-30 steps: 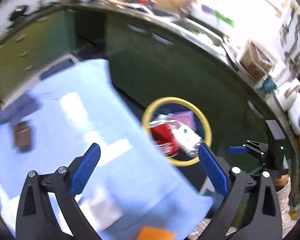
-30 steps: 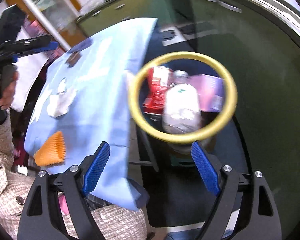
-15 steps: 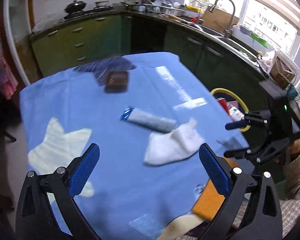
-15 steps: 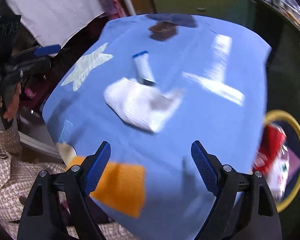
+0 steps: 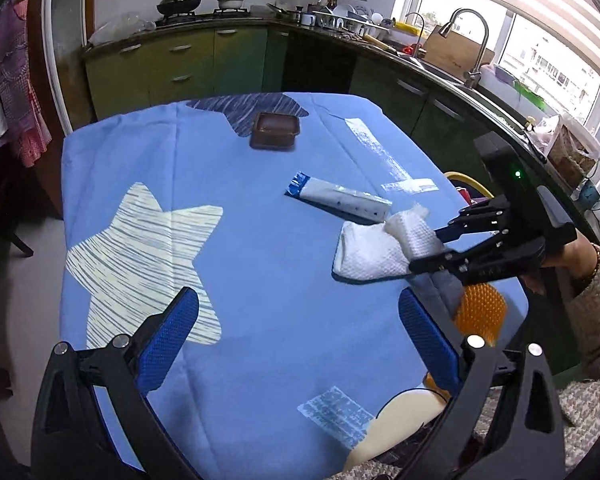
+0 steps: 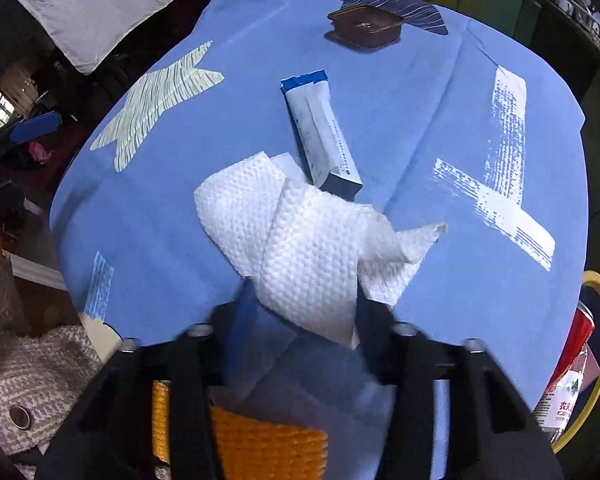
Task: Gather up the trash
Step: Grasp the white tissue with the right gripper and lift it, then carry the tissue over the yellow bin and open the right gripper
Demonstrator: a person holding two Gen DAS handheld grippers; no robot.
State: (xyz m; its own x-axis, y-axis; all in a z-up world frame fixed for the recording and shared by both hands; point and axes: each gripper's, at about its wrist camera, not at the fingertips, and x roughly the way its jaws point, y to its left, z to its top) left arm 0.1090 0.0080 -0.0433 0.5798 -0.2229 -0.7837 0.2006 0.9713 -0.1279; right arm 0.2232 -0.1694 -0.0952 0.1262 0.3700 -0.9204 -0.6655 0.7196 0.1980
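A crumpled white paper towel (image 5: 374,246) (image 6: 296,236) lies on the blue tablecloth (image 5: 260,264) near its right side. My right gripper (image 6: 300,312) (image 5: 424,252) is closed around the towel's near end. A blue and white wrapper (image 5: 340,198) (image 6: 320,136) lies just beyond the towel, touching it. A brown plastic tray (image 5: 275,130) (image 6: 366,28) sits farther back. My left gripper (image 5: 296,340) is open and empty above the near part of the table.
A yellow-rimmed bin (image 6: 598,364) (image 5: 466,182) with a red packet and a bottle inside stands off the table's right edge. An orange textured item (image 6: 256,440) (image 5: 480,312) lies at the near edge. Kitchen cabinets (image 5: 180,68) and a sink counter lie beyond.
Both grippers swung from the bin back to the table. My right gripper dropped onto the paper towel and closed on it. My left gripper stayed open.
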